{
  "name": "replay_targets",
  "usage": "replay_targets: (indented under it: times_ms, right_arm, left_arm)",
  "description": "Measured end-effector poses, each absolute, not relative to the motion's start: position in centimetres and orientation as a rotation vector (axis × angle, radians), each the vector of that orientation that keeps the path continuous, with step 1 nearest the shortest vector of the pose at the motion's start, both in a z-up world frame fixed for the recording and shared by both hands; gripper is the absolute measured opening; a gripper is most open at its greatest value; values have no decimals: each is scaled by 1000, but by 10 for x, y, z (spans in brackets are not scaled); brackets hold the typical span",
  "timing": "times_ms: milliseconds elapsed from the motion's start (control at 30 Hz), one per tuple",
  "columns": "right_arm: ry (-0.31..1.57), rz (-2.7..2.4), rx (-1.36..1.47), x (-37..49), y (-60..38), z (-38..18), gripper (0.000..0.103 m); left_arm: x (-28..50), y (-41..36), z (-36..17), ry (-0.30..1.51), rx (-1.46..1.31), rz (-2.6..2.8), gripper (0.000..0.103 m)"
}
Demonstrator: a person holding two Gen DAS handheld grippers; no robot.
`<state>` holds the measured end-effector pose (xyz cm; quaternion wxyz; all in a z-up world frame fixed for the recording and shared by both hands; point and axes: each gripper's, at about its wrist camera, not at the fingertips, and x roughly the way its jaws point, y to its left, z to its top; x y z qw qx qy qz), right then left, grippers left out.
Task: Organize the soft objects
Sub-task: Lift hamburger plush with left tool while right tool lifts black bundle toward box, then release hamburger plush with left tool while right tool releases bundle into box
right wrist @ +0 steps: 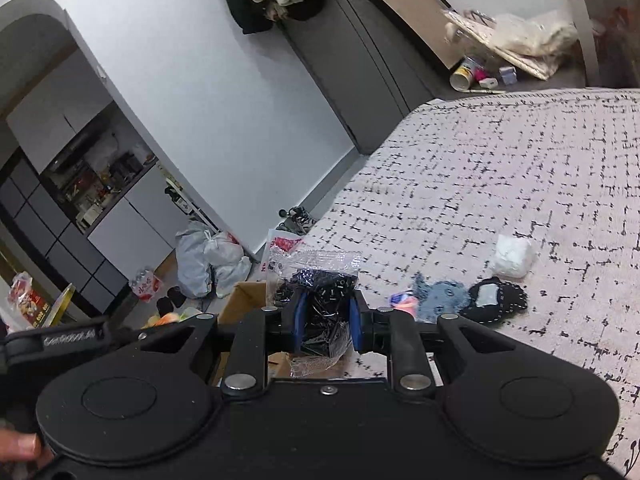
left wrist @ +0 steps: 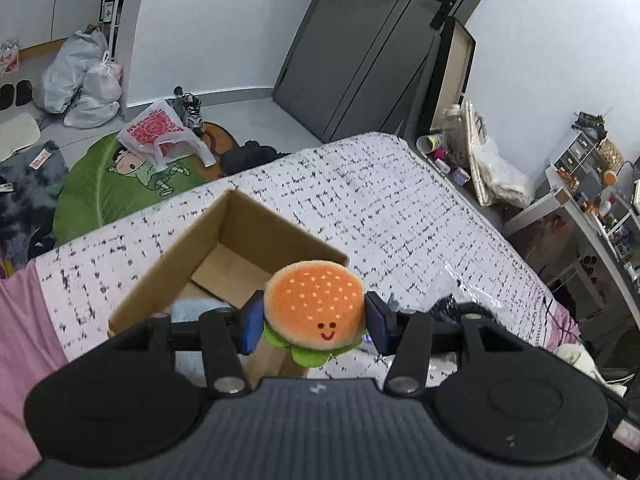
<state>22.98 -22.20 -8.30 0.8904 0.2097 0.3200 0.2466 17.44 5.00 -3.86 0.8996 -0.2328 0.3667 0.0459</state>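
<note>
My left gripper (left wrist: 314, 320) is shut on a plush hamburger (left wrist: 314, 308) with an orange bun, green lettuce and a smiling face, held above the near corner of an open cardboard box (left wrist: 224, 248) on the bed. Something pale blue (left wrist: 192, 312) lies inside the box. My right gripper (right wrist: 326, 320) is shut on a clear plastic bag of black items (right wrist: 316, 292), held over the box's edge (right wrist: 244, 300). On the bed to the right lie a blue-grey plush (right wrist: 444, 296), a black stitched plush (right wrist: 496, 300), a small pink item (right wrist: 404, 300) and a white soft block (right wrist: 514, 256).
The bed has a white cover with black dashes (left wrist: 380, 208). The bed's left edge drops to a floor with a green leaf rug (left wrist: 112, 184), plastic bags (left wrist: 84, 80) and shoes. A cluttered desk (left wrist: 592, 200) stands at the right. A dark door (left wrist: 360, 48) is behind.
</note>
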Motion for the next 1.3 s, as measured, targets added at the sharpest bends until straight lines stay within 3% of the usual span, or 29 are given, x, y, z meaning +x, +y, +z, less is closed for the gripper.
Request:
replay_targets:
  times_ms: [500, 933, 1033, 1133, 1300]
  right_arm:
    - [658, 448, 408, 219, -165, -63, 22]
    - [739, 379, 314, 231, -101, -80, 23]
    - [763, 389, 278, 233, -88, -85, 31]
    - [776, 385, 264, 229, -84, -87, 51]
    - [790, 374, 277, 220, -94, -81, 56]
  left_arm:
    - [209, 105, -77, 746, -543, 42, 51]
    - [225, 141, -111, 807, -661, 71, 55]
    - [226, 146, -112, 806, -676, 76, 61]
    - [228, 149, -114, 836, -697, 98, 72]
    - [225, 150, -108, 829, -698, 113, 75]
